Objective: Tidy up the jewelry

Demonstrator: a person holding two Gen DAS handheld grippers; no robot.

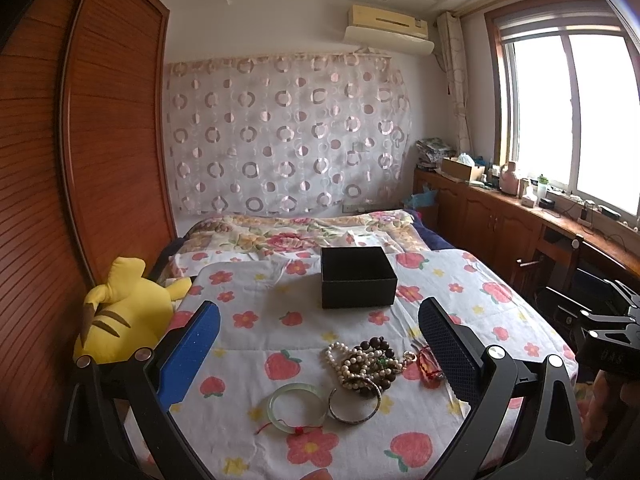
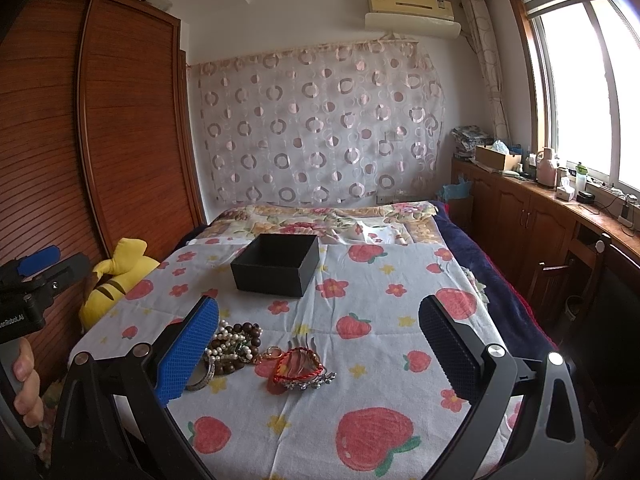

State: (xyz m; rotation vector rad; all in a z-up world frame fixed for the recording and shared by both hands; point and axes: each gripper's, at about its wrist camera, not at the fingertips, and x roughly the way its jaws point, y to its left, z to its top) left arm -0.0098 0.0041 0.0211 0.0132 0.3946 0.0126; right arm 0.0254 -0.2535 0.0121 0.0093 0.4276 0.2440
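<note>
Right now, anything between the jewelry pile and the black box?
Nothing: only bare strawberry-print bedspread separates the jewelry pile from the black box. Both wrist views show that stretch; the left wrist view most squarely.

1. bedspread: white with red strawberries and flowers.
2. box: plain black.
3. plush toy: yellow, brown stripes.
4. bangle: pale green.
5. pearl strand: white.
6. wall curtain: sheer pink with rings.

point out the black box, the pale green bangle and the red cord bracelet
black box (image 1: 357, 294), left wrist view, on its front wall
pale green bangle (image 1: 275, 402), left wrist view, on the left arc of the ring
red cord bracelet (image 2: 311, 373), right wrist view, on the near right part of the cord loop
</note>
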